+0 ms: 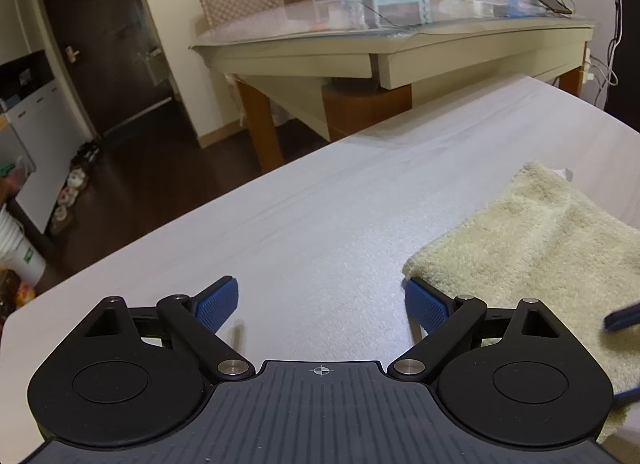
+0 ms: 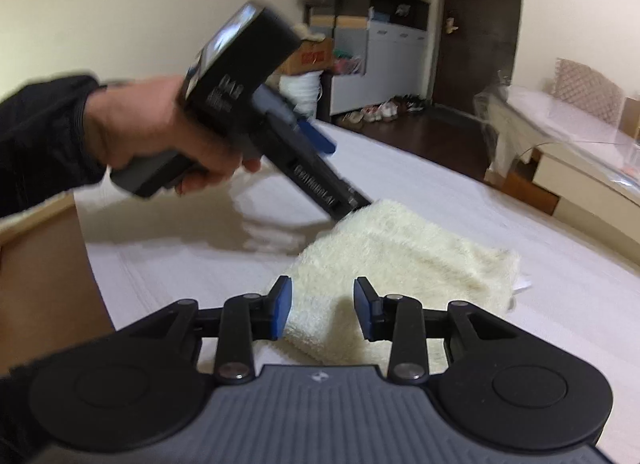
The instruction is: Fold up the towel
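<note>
Towel [image 2: 404, 264]: cream terry, lying on the white table cover [image 1: 320, 232], already doubled into a thick, roughly rectangular pad; small white tag poking out at the far end.

Towel handling: judged light, soft and limp; likely to sag and unfold if lifted by one point; deep pile should grip well against ribbed pads, so slipping looks unlikely.

Where to take hold: best at two corners of one short edge, pinching all layers together; near corner [image 1: 416, 264] lies just beside the inner blue pad of the left tongs; near folded edge [image 2: 320, 328] sits between the pads of the right tongs.

Left gripper [image 1: 322, 300]: spread wide, holding nothing; bare table cover between the pads; right-hand pad close against the towel's corner, contact not certain.

Right gripper [image 2: 322, 312]: partly open, gap moderate; towel edge lies in the gap but not pinched; pads appear clear of the cloth on both sides.

Left hand [image 2: 160, 136]: wrapped around the handle of the left tool, black sleeve at the wrist; tool tilted steeply down, nose at the towel's far-left corner; blurred.

Right tool pose: low and nearly level, aimed along the towel's length.

Beyond: glass-topped table [image 1: 400, 36] with clutter, dark door [image 2: 476, 24], shoes on the floor.
</note>
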A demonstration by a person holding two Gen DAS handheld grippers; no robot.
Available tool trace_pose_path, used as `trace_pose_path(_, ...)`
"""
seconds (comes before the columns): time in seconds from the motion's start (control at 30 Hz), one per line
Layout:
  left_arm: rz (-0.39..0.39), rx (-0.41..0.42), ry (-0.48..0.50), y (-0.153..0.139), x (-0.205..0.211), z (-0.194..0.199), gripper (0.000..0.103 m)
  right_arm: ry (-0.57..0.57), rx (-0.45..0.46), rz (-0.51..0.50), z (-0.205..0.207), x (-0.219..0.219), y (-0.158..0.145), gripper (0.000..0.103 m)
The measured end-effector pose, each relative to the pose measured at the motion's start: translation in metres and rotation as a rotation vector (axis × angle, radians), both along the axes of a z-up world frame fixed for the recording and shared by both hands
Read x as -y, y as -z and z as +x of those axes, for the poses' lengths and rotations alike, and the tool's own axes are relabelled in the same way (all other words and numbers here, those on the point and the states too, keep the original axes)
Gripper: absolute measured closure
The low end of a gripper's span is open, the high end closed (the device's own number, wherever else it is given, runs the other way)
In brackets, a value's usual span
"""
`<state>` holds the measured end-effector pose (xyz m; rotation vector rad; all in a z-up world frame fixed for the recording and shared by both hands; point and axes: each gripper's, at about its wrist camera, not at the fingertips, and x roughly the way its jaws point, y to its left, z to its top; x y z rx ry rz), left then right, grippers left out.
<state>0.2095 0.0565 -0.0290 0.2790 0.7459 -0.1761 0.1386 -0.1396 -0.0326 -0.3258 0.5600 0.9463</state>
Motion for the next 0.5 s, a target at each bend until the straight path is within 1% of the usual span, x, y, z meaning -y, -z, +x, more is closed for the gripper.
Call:
trace_pose_path(0.03,0.001,0.003,0.004,-0.002,0.001,-0.002,0.009,0.01,0.0,0.003,-0.001,0.004,-0.001,0.058)
trace_pose_path(0.13,0.001,0.01,0.024,-0.009,0.003,-0.009,0.009,0.062,-0.01,0.008,-0.002,0.023,-0.005,0.058)
trace_pose_path(0.27,-0.002,0.006,0.067,-0.016,0.01,-0.031,0.008,0.132,-0.032,0.004,-0.005,0.042,-0.005,0.054)
trace_pose_path(0.37,-0.013,-0.001,0.084,-0.018,0.016,-0.051,0.007,0.2,-0.061,0.021,-0.01,0.056,-0.006,0.042)
trace_pose_path(0.43,-0.043,0.001,0.084,-0.019,0.019,-0.072,0.006,0.242,-0.068,0.028,-0.013,0.06,-0.007,0.028)
trace_pose_path(0.5,-0.068,0.004,0.071,-0.019,0.022,-0.092,0.005,0.296,-0.068,0.034,-0.021,0.065,-0.009,0.02)
